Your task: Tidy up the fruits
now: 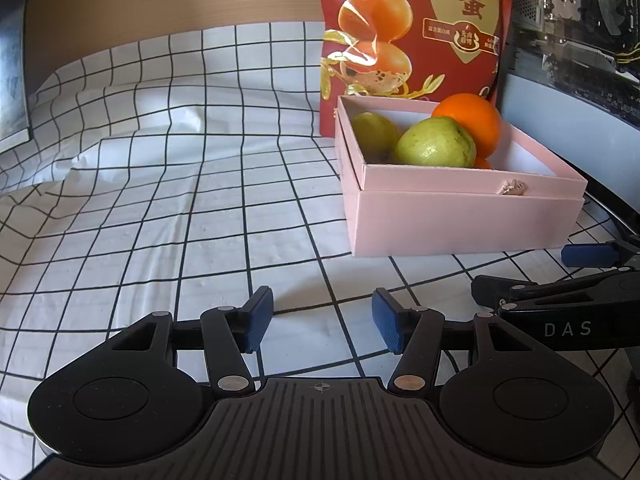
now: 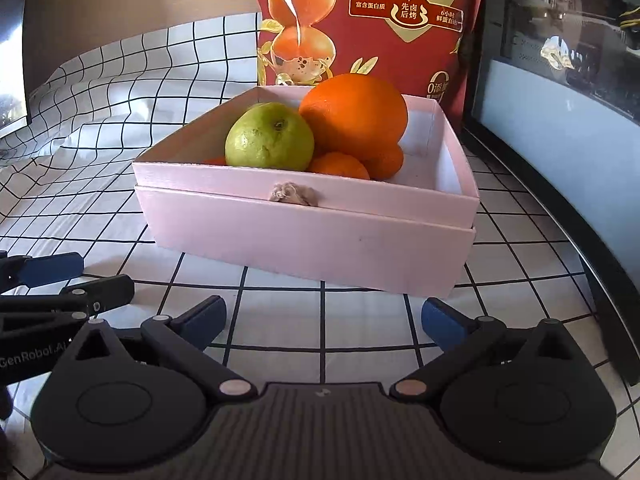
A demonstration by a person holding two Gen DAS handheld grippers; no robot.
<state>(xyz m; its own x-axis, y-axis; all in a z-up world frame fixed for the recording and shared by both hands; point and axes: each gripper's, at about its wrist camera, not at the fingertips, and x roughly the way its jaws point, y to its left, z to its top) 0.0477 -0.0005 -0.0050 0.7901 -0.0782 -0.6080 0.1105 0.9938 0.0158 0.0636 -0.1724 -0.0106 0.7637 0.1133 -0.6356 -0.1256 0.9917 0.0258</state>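
A pink box [image 1: 460, 220] [image 2: 304, 240] stands on the checked cloth and holds fruit. In the left wrist view two green guavas [image 1: 434, 142] [image 1: 374, 130] and a large orange [image 1: 472, 120] lie in it. In the right wrist view one guava [image 2: 270, 136], the large orange [image 2: 356, 114] and small oranges [image 2: 340, 164] show. My left gripper [image 1: 322, 320] is open and empty, low over the cloth, left of and short of the box. My right gripper [image 2: 324, 318] is open and empty, just in front of the box.
A red snack bag [image 1: 412, 28] [image 2: 372, 20] stands behind the box. A dark monitor [image 1: 572, 60] [image 2: 560, 92] runs along the right. The checked cloth [image 1: 180, 200] spreads to the left, rumpled at the back. Each gripper shows in the other's view [image 1: 560, 300] [image 2: 60, 292].
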